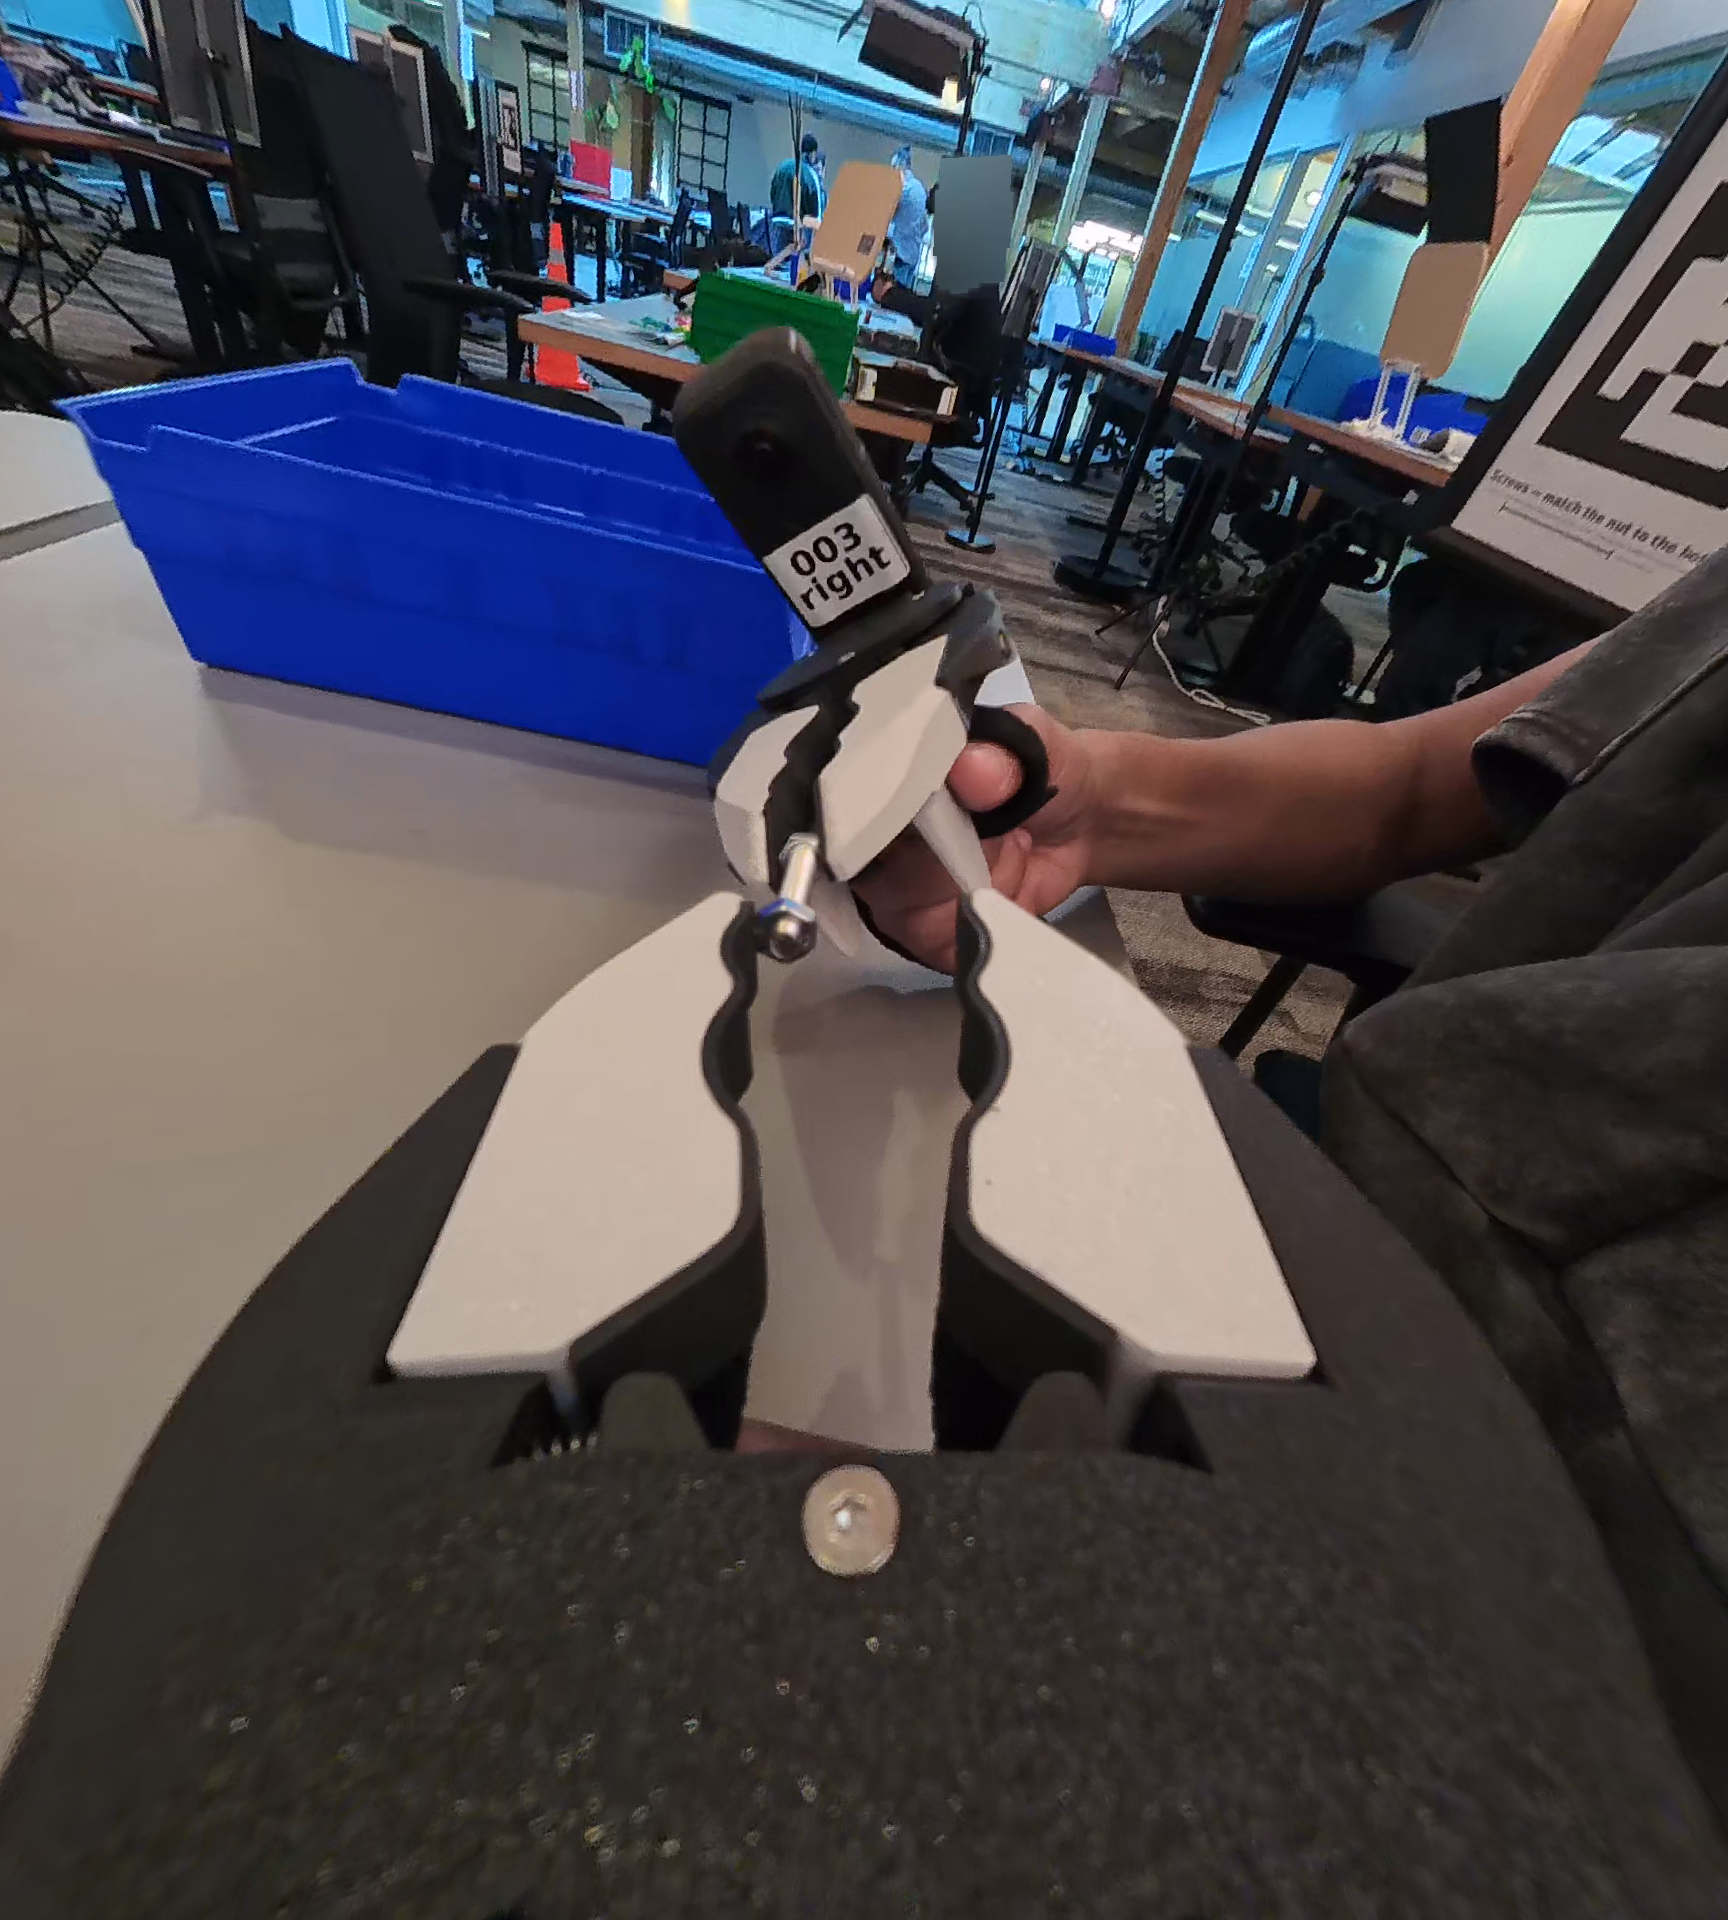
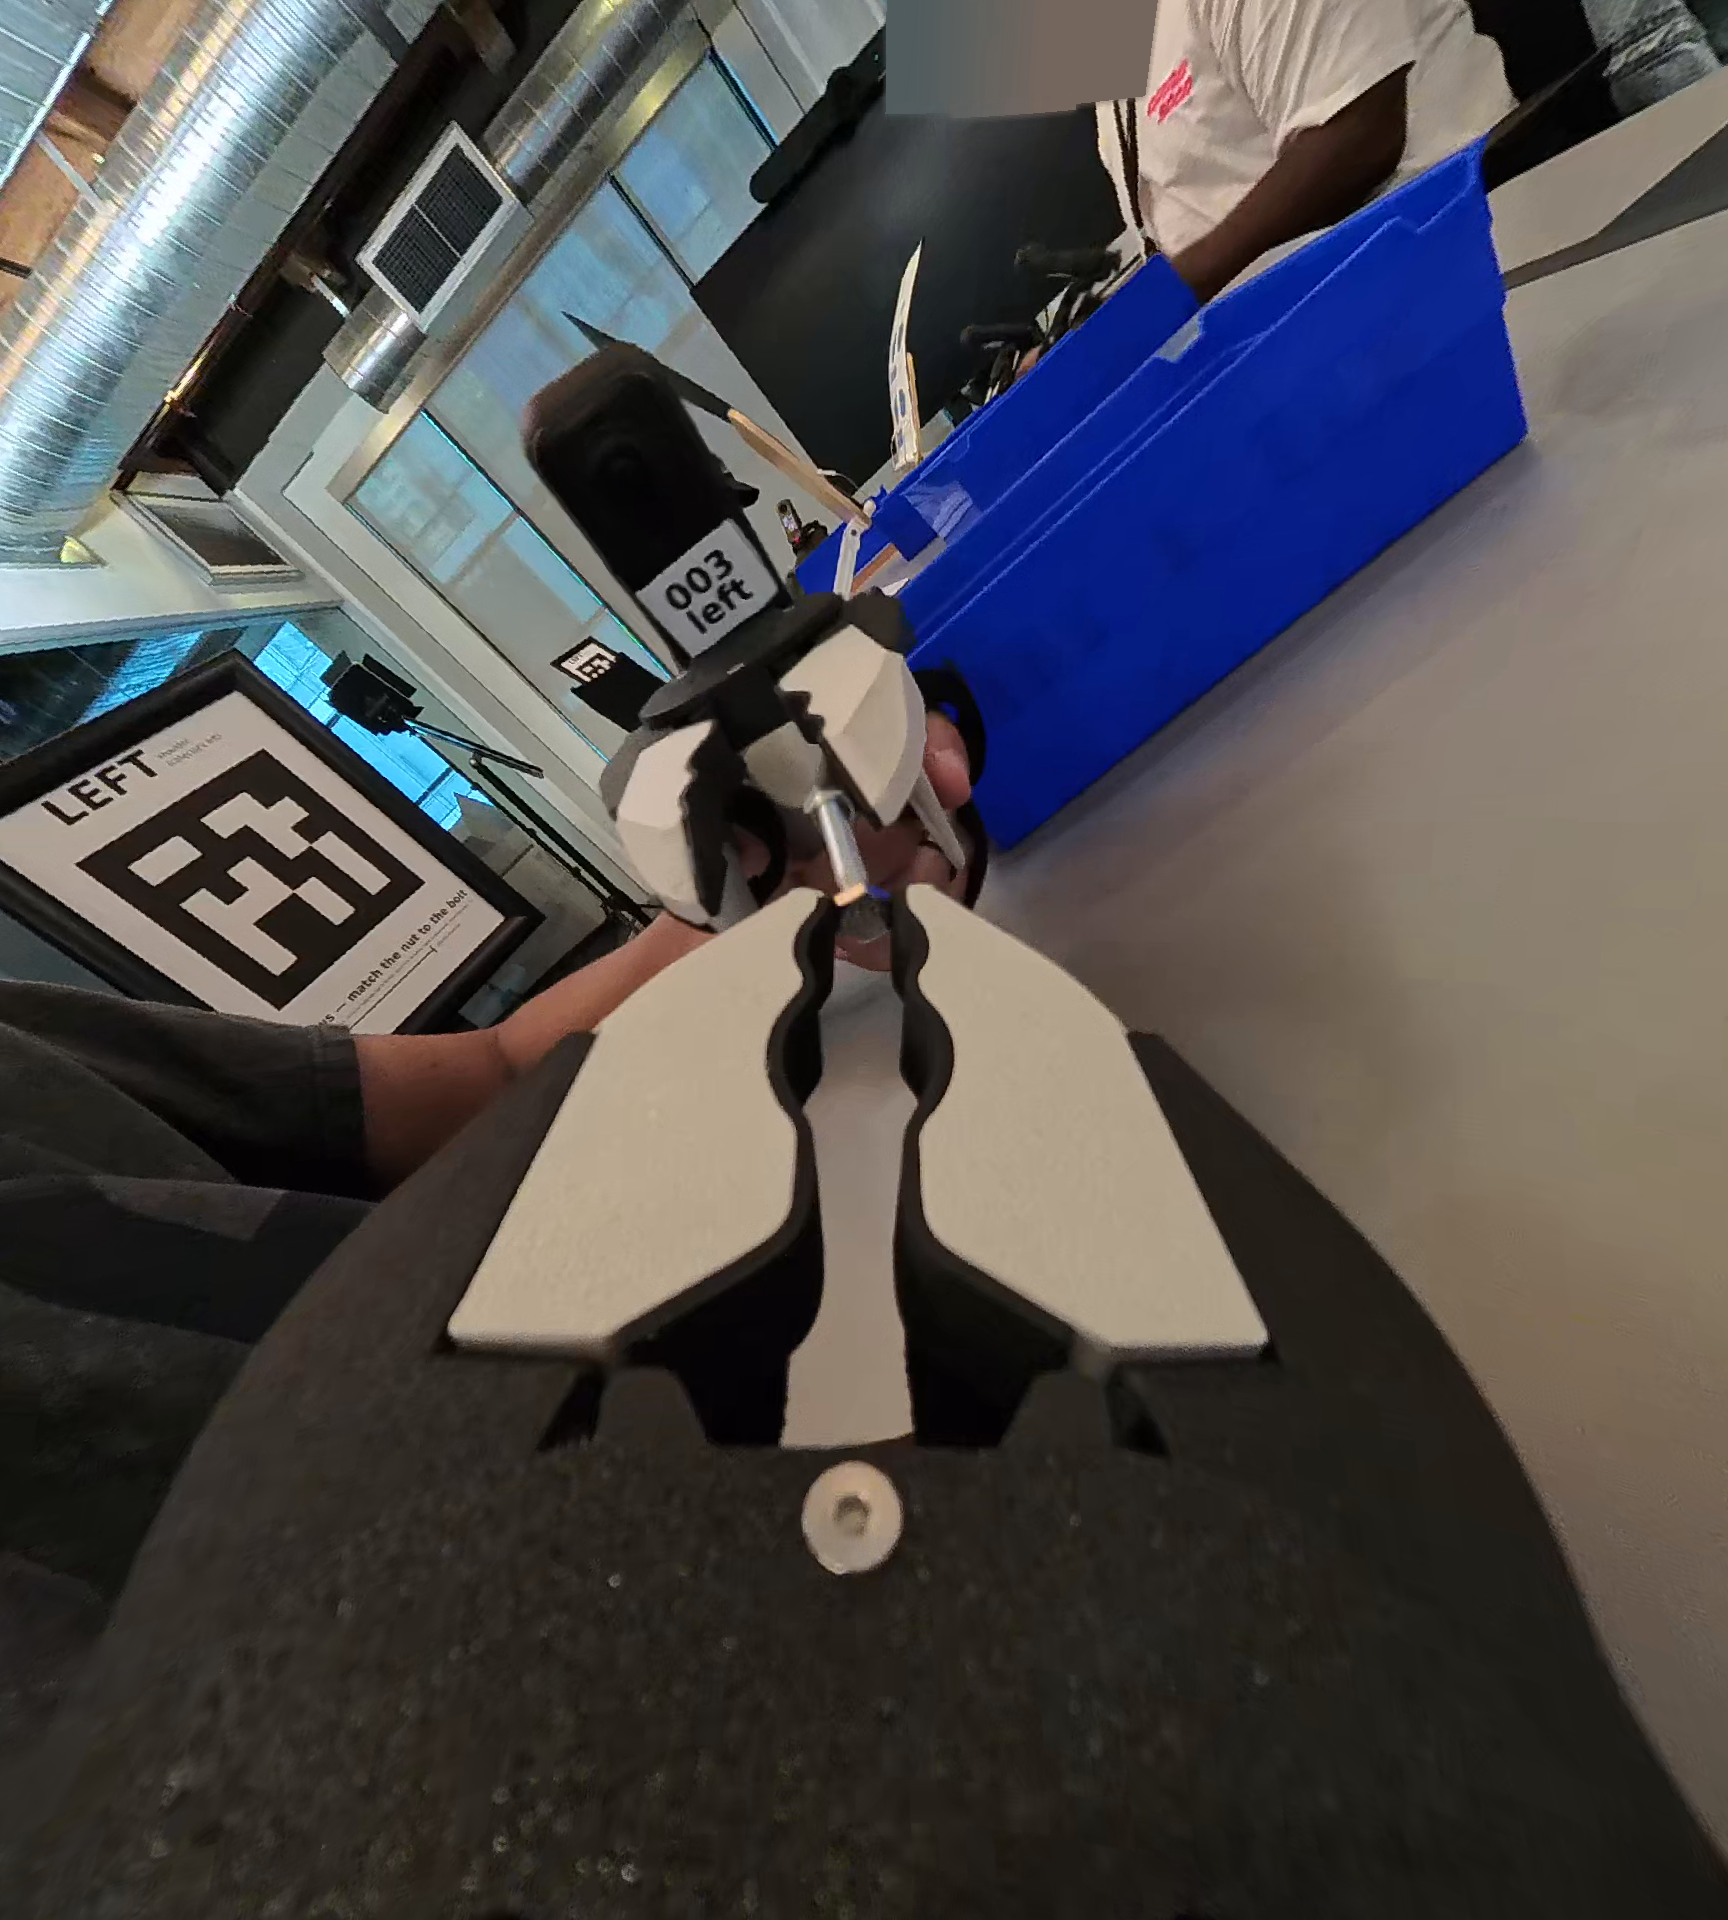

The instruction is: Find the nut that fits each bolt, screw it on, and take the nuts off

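Note:
A silver bolt (image 1: 795,873) is held in the air between the two grippers, above the grey table (image 1: 216,935). My right gripper (image 2: 860,902) is shut on one end of the bolt (image 2: 836,844). It also shows in the left wrist view (image 1: 792,831), held by a hand. A nut (image 1: 787,932) sits on the bolt's free end. My left gripper (image 1: 855,909) is open, and the nut lies just inside the tip of its left finger (image 1: 631,1122). In the right wrist view the left gripper (image 2: 777,800) faces me with its jaws apart around the bolt's far end.
A blue plastic bin (image 1: 424,561) stands on the table behind the grippers and also shows in the right wrist view (image 2: 1203,582). Framed marker boards (image 1: 1670,364) (image 2: 216,862) stand at the sides. A person in a white shirt (image 2: 1255,104) stands beyond the bin. My left and right fingertips are right by each other.

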The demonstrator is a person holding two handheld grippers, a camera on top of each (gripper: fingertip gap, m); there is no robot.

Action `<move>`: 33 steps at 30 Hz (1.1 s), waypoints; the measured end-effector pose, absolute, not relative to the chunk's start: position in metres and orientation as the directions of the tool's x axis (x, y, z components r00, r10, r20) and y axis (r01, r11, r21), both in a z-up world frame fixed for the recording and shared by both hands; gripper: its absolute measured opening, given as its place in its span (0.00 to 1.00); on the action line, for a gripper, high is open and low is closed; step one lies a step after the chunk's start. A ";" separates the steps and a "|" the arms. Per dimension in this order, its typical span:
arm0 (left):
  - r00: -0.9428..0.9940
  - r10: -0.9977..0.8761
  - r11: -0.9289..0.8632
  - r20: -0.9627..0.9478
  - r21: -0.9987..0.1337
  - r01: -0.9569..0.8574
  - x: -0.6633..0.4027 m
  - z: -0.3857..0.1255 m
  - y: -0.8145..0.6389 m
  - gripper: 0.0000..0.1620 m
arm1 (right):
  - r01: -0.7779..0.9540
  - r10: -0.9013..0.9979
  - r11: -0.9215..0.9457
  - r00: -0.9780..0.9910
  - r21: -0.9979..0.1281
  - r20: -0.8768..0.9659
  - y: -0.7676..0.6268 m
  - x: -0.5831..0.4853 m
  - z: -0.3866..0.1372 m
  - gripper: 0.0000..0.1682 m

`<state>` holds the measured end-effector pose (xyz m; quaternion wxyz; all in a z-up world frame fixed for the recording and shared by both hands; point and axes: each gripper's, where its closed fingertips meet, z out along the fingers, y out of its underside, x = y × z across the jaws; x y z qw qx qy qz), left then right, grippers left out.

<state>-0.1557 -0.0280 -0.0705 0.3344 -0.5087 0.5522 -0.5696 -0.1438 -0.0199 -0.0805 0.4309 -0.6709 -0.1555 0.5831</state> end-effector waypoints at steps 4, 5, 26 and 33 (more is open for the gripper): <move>-0.259 -0.944 -0.168 0.206 -0.972 -0.162 -0.155 -0.070 -0.029 0.22 | -0.287 0.703 -0.593 0.271 -0.752 -0.658 -0.020 -0.143 -0.082 0.06; -0.260 -0.943 -0.170 0.208 -0.972 -0.160 -0.155 -0.070 -0.029 0.22 | -0.284 0.695 -0.608 0.261 -0.742 -0.670 -0.020 -0.144 -0.083 0.06; -0.038 -0.988 -0.139 0.151 -0.964 -0.227 -0.166 -0.088 -0.004 0.27 | -0.048 0.798 -0.408 0.466 -0.912 -0.382 -0.023 -0.141 -0.095 0.06; -0.158 -0.947 -0.243 0.280 -0.945 -0.219 -0.162 -0.085 -0.027 0.24 | 0.035 0.812 -0.292 0.537 -0.956 -0.228 -0.022 -0.138 -0.096 0.06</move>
